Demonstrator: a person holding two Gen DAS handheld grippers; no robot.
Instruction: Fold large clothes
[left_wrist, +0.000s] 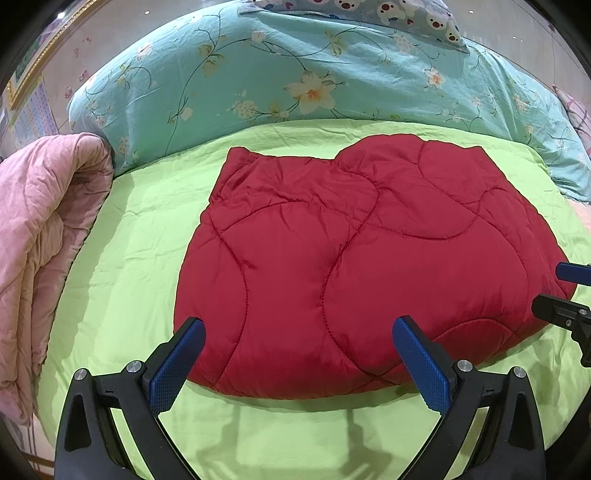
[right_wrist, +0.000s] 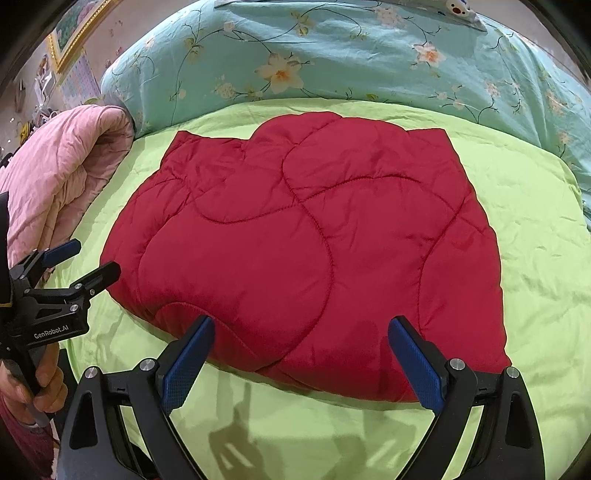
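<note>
Both grippers, left gripper (left_wrist: 297, 354) and right gripper (right_wrist: 301, 352), are hovering wide open and holding nothing at the lower frame edge. Just beyond, a red quilted garment (left_wrist: 351, 258) is lying folded on the green sheet (left_wrist: 129, 240). It is looking puffy, soft, slippery; pinching the near hem corners seems wisest.

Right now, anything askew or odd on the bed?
Nothing stands out. The red quilted garment lies folded and flat on the green sheet, no damage visible. Left gripper and right gripper are both open, holding nothing. The pink quilt sits bundled at the left edge.
</note>
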